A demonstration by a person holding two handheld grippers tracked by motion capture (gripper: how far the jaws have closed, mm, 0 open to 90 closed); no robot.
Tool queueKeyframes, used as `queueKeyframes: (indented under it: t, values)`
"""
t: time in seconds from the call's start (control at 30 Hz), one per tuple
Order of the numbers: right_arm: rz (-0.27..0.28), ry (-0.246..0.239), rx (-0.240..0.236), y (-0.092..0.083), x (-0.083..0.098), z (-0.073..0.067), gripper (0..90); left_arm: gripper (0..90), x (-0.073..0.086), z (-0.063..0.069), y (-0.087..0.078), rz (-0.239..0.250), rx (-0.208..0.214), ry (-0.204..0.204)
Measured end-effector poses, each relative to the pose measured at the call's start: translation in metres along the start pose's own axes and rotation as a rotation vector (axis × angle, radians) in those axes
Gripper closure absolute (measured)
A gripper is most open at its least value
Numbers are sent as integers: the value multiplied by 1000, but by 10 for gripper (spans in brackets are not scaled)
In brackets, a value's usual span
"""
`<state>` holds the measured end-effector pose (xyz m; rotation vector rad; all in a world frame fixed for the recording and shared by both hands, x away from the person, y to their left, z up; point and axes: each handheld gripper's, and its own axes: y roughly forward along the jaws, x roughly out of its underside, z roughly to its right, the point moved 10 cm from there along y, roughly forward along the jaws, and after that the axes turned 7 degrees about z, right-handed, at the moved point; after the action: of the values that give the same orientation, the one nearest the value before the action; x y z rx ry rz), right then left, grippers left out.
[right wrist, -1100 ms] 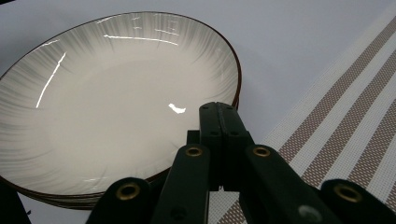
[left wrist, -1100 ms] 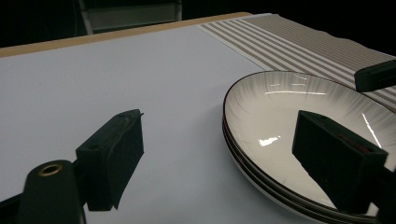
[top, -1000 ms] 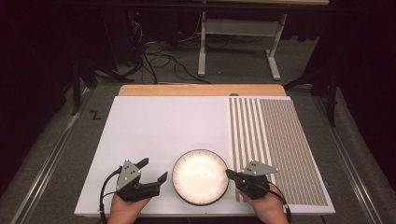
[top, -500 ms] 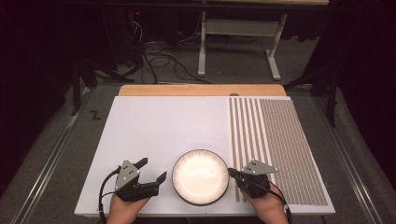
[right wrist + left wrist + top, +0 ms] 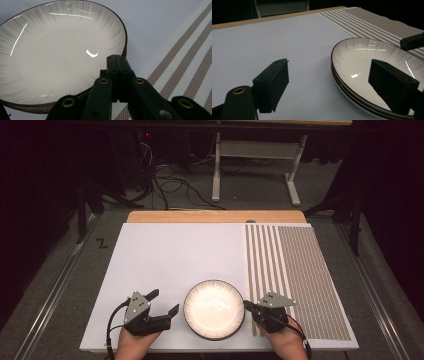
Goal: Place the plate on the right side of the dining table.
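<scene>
On the table (image 5: 170, 255), three stacked plates (image 5: 214, 309) between two tongs.

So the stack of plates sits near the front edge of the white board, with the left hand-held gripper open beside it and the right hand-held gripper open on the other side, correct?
Not quite: the right hand-held gripper is shut, its two jaws pressed flat together with nothing between them, as the right gripper view shows. The rest holds: the stack of plates sits near the front edge of the white board, and the left hand-held gripper is open beside it.
</scene>
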<state>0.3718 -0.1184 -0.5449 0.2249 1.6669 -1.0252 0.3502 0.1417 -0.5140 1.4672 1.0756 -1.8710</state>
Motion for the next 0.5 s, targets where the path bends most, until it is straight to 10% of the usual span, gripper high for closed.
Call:
queueKeyframes:
  t: [0.5]
  values:
    - [-4, -3, 7, 2, 1, 1, 900, 175, 1, 1, 1, -3, 4, -5]
